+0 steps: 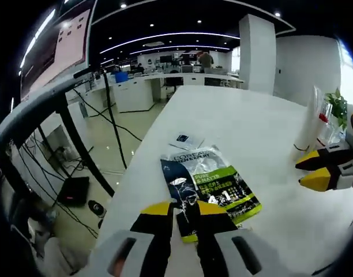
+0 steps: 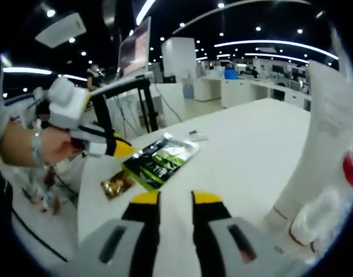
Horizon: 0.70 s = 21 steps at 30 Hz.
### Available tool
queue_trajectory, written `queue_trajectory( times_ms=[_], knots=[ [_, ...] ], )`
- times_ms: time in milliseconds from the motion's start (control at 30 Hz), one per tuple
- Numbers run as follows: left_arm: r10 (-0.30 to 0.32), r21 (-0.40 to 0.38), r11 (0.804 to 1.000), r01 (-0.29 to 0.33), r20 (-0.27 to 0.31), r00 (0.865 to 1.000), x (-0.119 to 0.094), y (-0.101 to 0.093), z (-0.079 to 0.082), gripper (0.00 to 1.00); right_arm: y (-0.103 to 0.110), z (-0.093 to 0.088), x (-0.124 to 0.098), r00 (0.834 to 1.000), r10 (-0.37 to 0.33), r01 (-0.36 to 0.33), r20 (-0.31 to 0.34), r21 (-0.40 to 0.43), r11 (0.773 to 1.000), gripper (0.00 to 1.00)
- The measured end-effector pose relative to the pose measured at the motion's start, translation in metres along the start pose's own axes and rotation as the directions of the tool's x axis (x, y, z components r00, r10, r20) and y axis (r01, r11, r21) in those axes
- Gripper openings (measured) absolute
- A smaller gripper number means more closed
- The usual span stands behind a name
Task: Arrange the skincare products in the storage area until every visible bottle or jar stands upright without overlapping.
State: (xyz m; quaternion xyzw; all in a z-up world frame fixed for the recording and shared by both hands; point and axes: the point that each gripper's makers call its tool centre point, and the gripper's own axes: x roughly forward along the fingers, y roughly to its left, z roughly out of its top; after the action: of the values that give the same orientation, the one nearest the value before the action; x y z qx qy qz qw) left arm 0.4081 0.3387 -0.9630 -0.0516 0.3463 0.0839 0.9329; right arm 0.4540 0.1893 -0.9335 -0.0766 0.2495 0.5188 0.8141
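A: Left gripper (image 1: pixel 185 209), status?

B: In the left gripper view its yellow-tipped jaws are pinching the near edge of the flat dark-and-green foil skincare sachet (image 1: pixel 214 187), which is lying on the long white table (image 1: pixel 246 127) at 12 o'clock from the jaws. A small white-and-blue paper packet (image 1: pixel 187 140) is lying just beyond the sachet, also at 12 o'clock.

A: Right gripper?

B: In the right gripper view its jaws (image 2: pixel 175 200) are standing spread, with bare table showing between them. That gripper is also entering the left gripper view at 3 o'clock, tips apart.

A: Upright products?

B: A tall white plastic tube (image 2: pixel 323 144) is standing at 3 o'clock in the right gripper view, with a smaller white bottle (image 2: pixel 318 216) just beside its base. A small gold foil packet (image 2: pixel 117 184) is lying at 10 o'clock, touching the sachet's corner. A person's hand (image 2: pixel 47 144) is gripping the left gripper at 9 o'clock.
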Motion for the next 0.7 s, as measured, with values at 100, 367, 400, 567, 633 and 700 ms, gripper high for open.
queue_trajectory(
  times_ms=[100, 367, 400, 567, 633, 700],
  knots=[
    [0.007, -0.027, 1.000, -0.008, -0.014, 1.000, 0.001, 0.004, -0.009, 0.15, 0.006, -0.001, 0.009, 1.000, 0.010, -0.010, -0.011, 0.005, 1.000, 0.21],
    [-0.034, -0.095, 0.995, 0.029, -0.053, 0.998, 0.006, -0.004, -0.023, 0.15, 0.018, -0.015, 0.032, 0.996, 0.017, -0.016, -0.093, 0.020, 1.000, 0.20],
    [-0.038, -0.095, 0.995, 0.033, -0.048, 0.998, 0.007, -0.006, -0.023, 0.15, 0.018, -0.015, 0.033, 0.995, 0.010, -0.008, -0.097, 0.022, 1.000, 0.19],
    [-0.060, -0.082, 0.995, 0.056, -0.045, 0.997, 0.003, -0.012, -0.023, 0.14, 0.023, -0.019, 0.043, 0.991, 0.021, -0.011, -0.129, 0.075, 0.997, 0.18],
    [-0.064, -0.082, 0.995, 0.060, -0.043, 0.997, 0.002, -0.011, -0.023, 0.14, 0.023, -0.022, 0.045, 0.989, 0.012, -0.003, -0.146, 0.063, 0.998, 0.18],
    [-0.068, -0.090, 0.994, 0.064, -0.044, 0.997, 0.001, -0.011, -0.022, 0.14, 0.022, -0.025, 0.047, 0.986, 0.001, 0.008, -0.168, 0.052, 0.999, 0.18]
  ],
)
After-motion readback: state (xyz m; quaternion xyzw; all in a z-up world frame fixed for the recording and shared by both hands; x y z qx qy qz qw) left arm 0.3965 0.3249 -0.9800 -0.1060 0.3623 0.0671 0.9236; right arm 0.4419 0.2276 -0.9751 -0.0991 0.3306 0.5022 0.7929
